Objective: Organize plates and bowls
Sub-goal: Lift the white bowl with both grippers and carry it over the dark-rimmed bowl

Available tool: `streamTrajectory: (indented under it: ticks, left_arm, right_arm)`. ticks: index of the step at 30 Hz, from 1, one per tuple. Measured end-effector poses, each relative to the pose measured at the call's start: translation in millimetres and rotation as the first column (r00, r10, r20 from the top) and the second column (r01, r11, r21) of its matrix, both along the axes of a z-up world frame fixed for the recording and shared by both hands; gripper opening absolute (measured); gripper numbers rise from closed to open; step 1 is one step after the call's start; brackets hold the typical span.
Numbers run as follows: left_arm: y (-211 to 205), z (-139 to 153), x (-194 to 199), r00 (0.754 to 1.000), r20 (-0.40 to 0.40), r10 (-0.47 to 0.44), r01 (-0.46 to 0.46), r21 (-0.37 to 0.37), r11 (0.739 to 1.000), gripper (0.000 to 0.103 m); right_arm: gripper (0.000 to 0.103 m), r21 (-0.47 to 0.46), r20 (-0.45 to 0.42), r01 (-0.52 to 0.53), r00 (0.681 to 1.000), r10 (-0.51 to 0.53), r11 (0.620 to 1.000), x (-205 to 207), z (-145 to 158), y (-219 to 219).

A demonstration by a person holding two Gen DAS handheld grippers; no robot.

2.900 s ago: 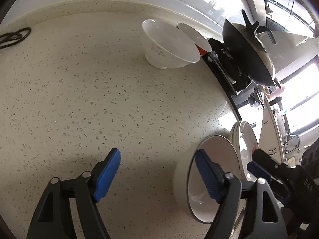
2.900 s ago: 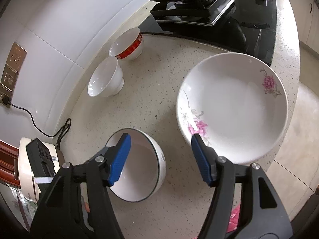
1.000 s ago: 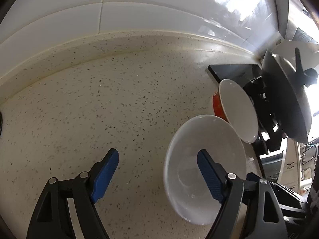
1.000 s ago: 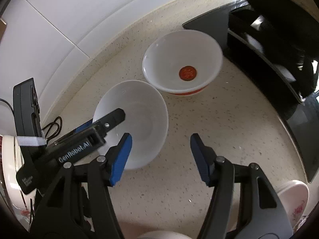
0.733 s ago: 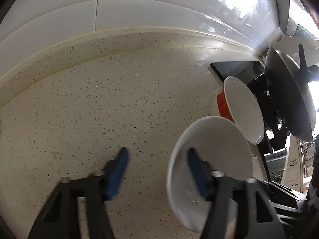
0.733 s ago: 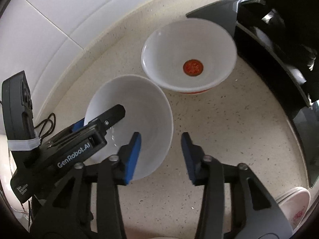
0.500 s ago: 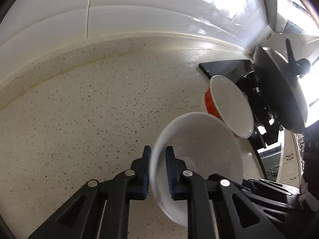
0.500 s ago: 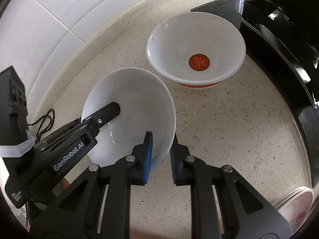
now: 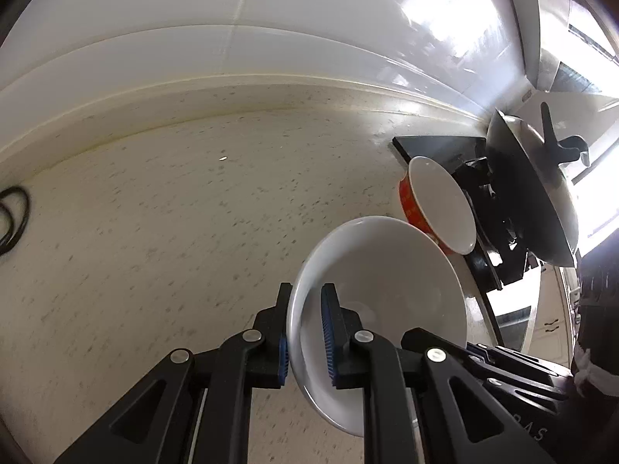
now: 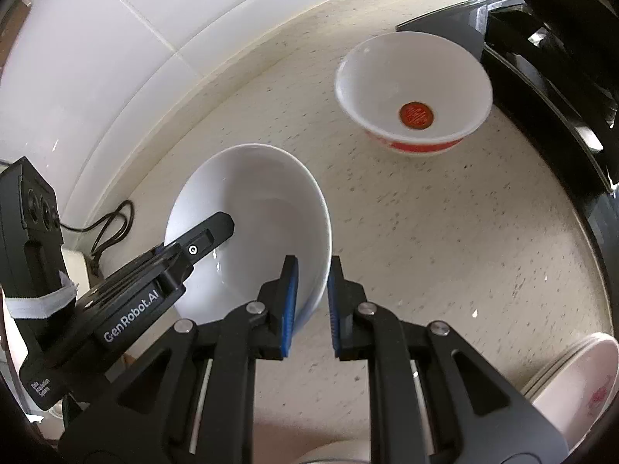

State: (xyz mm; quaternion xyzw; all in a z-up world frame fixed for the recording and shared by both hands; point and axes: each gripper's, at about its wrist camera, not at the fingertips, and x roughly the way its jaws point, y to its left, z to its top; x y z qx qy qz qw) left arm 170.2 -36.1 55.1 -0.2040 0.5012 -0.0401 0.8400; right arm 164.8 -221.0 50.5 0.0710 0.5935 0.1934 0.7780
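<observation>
A plain white bowl (image 9: 387, 282) (image 10: 263, 208) is held by both grippers. My left gripper (image 9: 305, 336) is shut on its near-left rim; its finger also shows inside the bowl in the right wrist view (image 10: 201, 239). My right gripper (image 10: 311, 303) is shut on the bowl's opposite rim. A red-banded white bowl (image 9: 437, 208) (image 10: 414, 92) with a red mark inside stands on the speckled counter (image 9: 154, 212) beyond it, next to the stove.
A black stove top (image 10: 549, 89) with a dark wok (image 9: 534, 189) lies to the right. A flowered plate stack (image 10: 580, 382) sits at the lower right. A black cable (image 9: 13, 212) lies at the left by the white tiled wall (image 9: 271, 38).
Both grippers moved from the black-rimmed bowl and flowered plate to the plain white bowl. Both then closed on its rim, one on each side.
</observation>
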Motion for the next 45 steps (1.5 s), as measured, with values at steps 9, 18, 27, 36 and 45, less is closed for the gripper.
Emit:
streamTrajectory:
  ticks: [9,18,27,36,45]
  left_arm:
    - [12.6,-0.7,-38.3,0.999,0.004,0.045,-0.045,-0.007,0.999,0.015]
    - [21.9,3.3,-77.6,0.998,0.026,0.053,-0.052,-0.01,0.999,0.015]
    - [29.8,7.7,-121.0,0.998,0.039,0.052,-0.051,-0.02,0.998,0.015]
    - [24.3,10.9,-152.5,0.999,0.045,0.023,-0.022,-0.012,1.0,0.015]
    - [5.7,27.6,-168.9,0.996,0.076,-0.039,0.039,0.0,0.999,0.015]
  right_arm:
    - [0.018,0.016,0.011,-0.037,0.999,0.037,0.999,-38.6,6.8,13.7]
    - [0.018,0.013,0.035,-0.066,0.997,0.066,0.998,-79.5,17.1,26.7]
    - [0.018,0.006,0.06,-0.079,0.995,0.078,0.997,-119.5,28.5,32.4]
    - [0.018,-0.031,0.108,-0.088,0.99,0.091,0.996,-147.1,37.3,32.4]
    - [0.018,-0.045,0.156,-0.059,0.986,0.065,0.997,-172.2,54.2,11.6]
